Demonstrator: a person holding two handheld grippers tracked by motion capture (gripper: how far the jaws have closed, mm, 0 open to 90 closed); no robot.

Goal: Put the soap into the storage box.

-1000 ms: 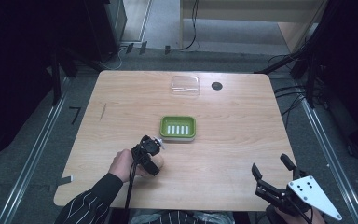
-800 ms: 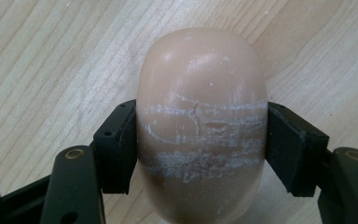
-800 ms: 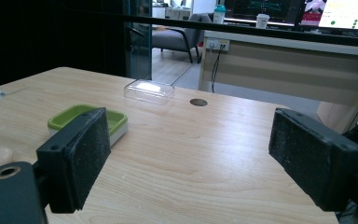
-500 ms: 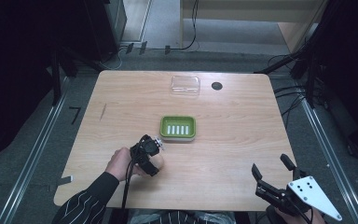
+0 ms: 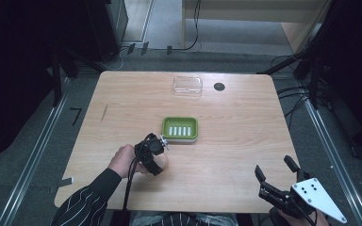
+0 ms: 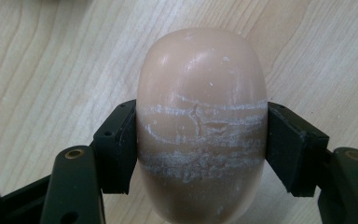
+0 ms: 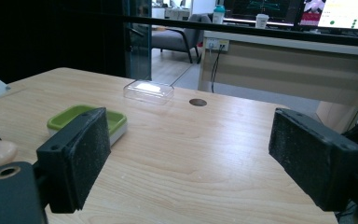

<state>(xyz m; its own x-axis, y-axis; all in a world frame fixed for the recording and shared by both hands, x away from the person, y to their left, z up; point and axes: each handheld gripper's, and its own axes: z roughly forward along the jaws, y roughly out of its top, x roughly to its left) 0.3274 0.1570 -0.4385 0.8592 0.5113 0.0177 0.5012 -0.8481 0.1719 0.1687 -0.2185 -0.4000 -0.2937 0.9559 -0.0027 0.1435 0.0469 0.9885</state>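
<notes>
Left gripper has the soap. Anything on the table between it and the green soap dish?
Nothing visible. The left gripper is shut on the soap, just short of the green soap dish; only bare table lies between them. The clear lid sits farther back, off that path, and the dish's ribbed inside looks free.

Wooden table (image 5: 226, 155) with green soap dish (image 5: 180, 128), clear lid (image 5: 187, 86), perhaps a soap bar (image 6: 200, 121).

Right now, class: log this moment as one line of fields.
left gripper: shut on soap bar | right gripper: open, holds nothing | green soap dish: no soap in it | clear lid: far edge
</notes>
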